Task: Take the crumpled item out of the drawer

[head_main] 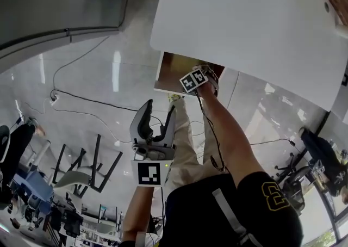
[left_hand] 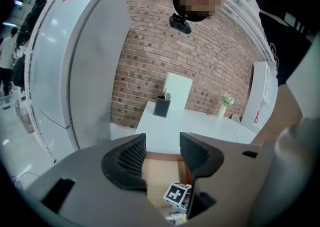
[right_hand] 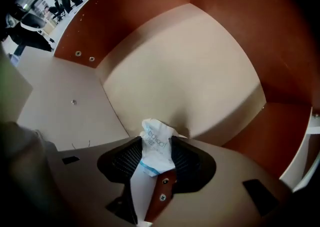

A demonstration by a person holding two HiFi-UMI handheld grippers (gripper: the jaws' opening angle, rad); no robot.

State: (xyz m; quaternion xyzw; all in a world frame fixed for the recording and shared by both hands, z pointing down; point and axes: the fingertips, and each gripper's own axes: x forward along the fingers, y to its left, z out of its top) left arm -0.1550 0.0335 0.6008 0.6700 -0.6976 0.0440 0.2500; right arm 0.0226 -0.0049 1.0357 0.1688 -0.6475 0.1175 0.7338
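The crumpled item (right_hand: 156,145), a white wrapper with blue print, sits between the black ribbed pads of my right gripper (right_hand: 156,157), which press on it from both sides. That gripper (head_main: 205,77) reaches into the open wooden drawer (right_hand: 190,71) under the white desk (head_main: 244,17); the drawer floor is otherwise bare. In the head view the item is hidden. My left gripper (head_main: 159,111) hangs in the air below the drawer (head_main: 169,70), open with nothing between its fingers. The left gripper view looks past its own jaws (left_hand: 162,153) at the drawer (left_hand: 159,175).
The drawer's reddish side walls (right_hand: 245,26) close in on the right gripper. A cable (head_main: 81,99) runs over the glossy floor, and a chair (head_main: 81,172) stands at lower left. A small black frame (left_hand: 161,106) and a vase (left_hand: 223,107) stand on the desk.
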